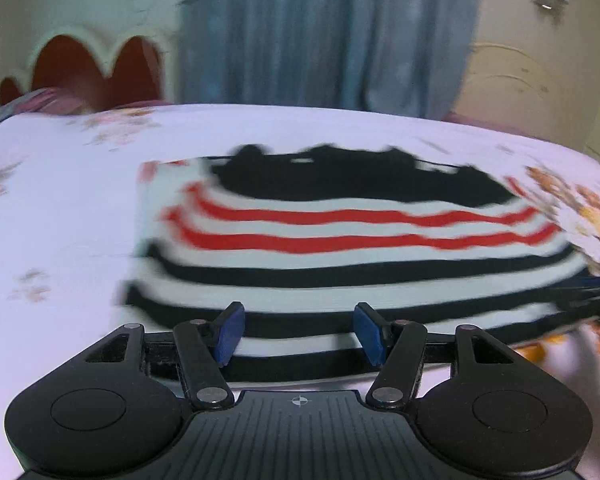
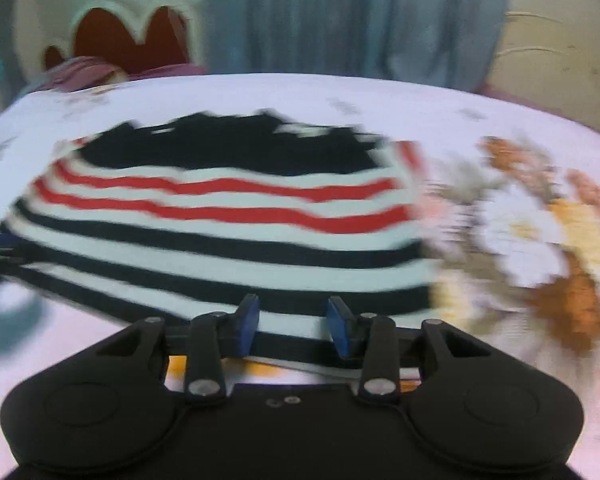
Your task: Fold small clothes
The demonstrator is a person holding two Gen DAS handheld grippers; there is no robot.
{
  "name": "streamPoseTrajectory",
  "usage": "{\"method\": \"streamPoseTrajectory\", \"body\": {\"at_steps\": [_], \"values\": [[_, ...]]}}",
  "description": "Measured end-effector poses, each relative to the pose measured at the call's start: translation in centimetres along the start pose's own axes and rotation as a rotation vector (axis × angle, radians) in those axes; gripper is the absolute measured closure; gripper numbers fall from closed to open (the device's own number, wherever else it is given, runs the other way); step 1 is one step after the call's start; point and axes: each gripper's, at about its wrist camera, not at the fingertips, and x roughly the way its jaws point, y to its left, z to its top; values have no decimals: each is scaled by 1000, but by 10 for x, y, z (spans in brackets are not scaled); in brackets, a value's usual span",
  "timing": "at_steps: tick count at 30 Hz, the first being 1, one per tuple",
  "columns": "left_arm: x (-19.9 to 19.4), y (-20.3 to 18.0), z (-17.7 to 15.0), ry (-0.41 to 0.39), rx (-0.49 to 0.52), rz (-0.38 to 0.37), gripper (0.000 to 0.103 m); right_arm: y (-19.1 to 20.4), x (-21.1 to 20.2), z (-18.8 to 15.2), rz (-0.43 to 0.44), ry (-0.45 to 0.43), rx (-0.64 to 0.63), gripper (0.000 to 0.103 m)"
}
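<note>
A small striped garment (image 1: pixel 340 248) lies flat on the floral bed sheet (image 1: pixel 60 208), with black, white and red bands and a black part at its far end. My left gripper (image 1: pixel 300 320) hovers over the garment's near hem on the left. Its blue pads (image 1: pixel 230 332) stand wide apart, and only flat cloth shows between them. The right wrist view shows the same garment (image 2: pixel 220 224). My right gripper (image 2: pixel 294 312) is over the near hem towards the right, its blue pads (image 2: pixel 342 332) apart with striped cloth between them. Both views are blurred by motion.
The bed sheet (image 2: pixel 520 220) carries a large orange and white flower print right of the garment. A red-brown scalloped headboard (image 1: pixel 92 68) and pillows (image 2: pixel 88 72) stand at the far left. A blue curtain (image 1: pixel 324 32) hangs behind the bed.
</note>
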Motion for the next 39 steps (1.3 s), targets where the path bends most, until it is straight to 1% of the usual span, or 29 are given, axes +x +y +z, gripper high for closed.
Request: {"method": "streamPoseTrajectory", "body": {"at_steps": [2,3,4,6,7,9,10,13,16,17,18,20,21,23,24,25,27,29,32,35,39], "values": [[7,-23,0,12,42,-21,43,23,9,-1,28,0,-50,68],[13,-32,-1,37,57,-31,43,30,15,-2,36,12,-56,67],[21,-37,-3,67,70,-20,43,34,22,-4,35,33,-53,67],[27,-38,-4,74,69,-15,43,36,27,-5,22,36,-65,66],[25,-36,-1,78,63,-16,43,34,26,-3,26,42,-64,67],[17,-28,2,56,75,28,43,26,17,2,21,27,-52,66],[15,-20,2,52,68,51,43,18,10,3,-4,6,-38,66],[11,9,1,55,32,101,43,-16,1,2,-76,2,12,67],[13,28,-4,59,37,97,43,-45,4,-6,-136,40,40,66],[15,31,-6,68,39,98,43,-52,8,-11,-145,62,47,69],[17,34,-8,74,30,89,43,-56,11,-16,-142,72,42,69],[18,36,-6,77,20,88,43,-59,11,-24,-130,49,31,69],[16,33,-3,79,24,102,43,-58,11,-23,-134,51,29,69],[7,31,0,48,27,120,43,-53,7,-18,-149,56,13,69],[4,32,1,31,18,122,43,-53,4,-14,-150,36,13,68],[3,34,2,31,9,127,42,-53,0,-13,-151,20,16,68],[9,40,-2,64,0,145,42,-55,0,-13,-160,31,18,68],[15,44,-8,82,-15,134,42,-59,9,-18,-153,79,15,69],[16,46,-10,73,-30,130,41,-57,10,-21,-154,67,21,68],[17,45,-11,70,-21,125,39,-54,11,-22,-162,59,1,67],[8,50,-8,72,-32,120,38,-58,8,-20,-147,59,-3,66]]}}
